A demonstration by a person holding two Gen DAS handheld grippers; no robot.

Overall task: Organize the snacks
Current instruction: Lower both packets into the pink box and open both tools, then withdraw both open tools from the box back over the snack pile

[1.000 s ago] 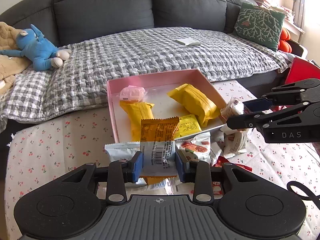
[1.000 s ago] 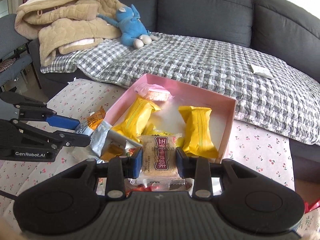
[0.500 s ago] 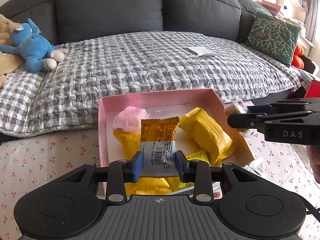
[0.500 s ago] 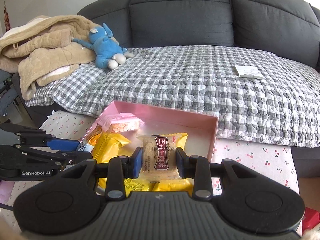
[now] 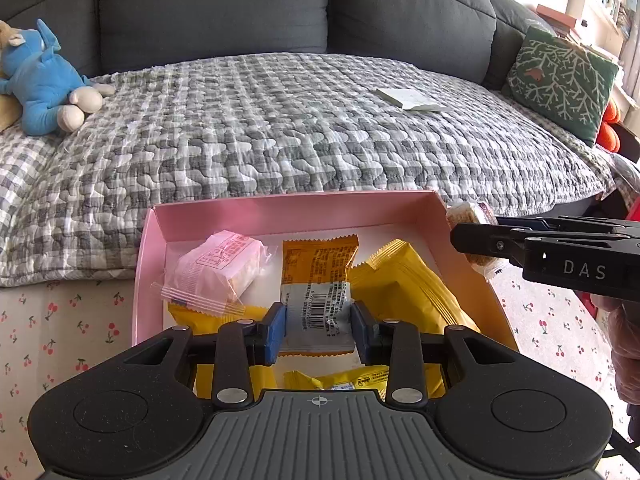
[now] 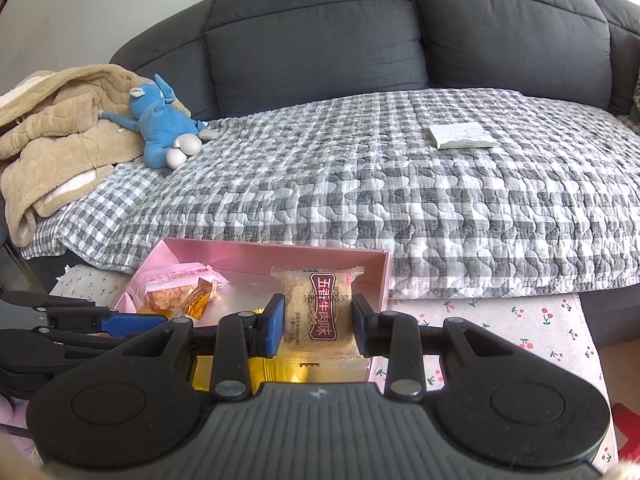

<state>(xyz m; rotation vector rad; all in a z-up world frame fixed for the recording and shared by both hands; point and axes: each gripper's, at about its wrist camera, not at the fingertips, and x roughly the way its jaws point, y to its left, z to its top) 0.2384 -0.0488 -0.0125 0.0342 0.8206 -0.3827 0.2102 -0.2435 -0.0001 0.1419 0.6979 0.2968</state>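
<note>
Both tongs w/ snacks now over pink box [image 5: 288,210], closer than before.

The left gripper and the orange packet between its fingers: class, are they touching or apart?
Touching. The left wrist view shows the left gripper with both blue pads pressed against the sides of the orange packet, with no gap at either pad.

**Both grippers squeeze a snack**

The left gripper [image 5: 319,328] points forward and down. Its two blue pads [image 5: 276,332] press on the sides of an orange snack packet [image 5: 318,280]. The right gripper [image 6: 319,326] points forward and down too. Its pads press on a clear biscuit packet [image 6: 320,312]. The two grippers are close, side by side, left one to the left.
</note>
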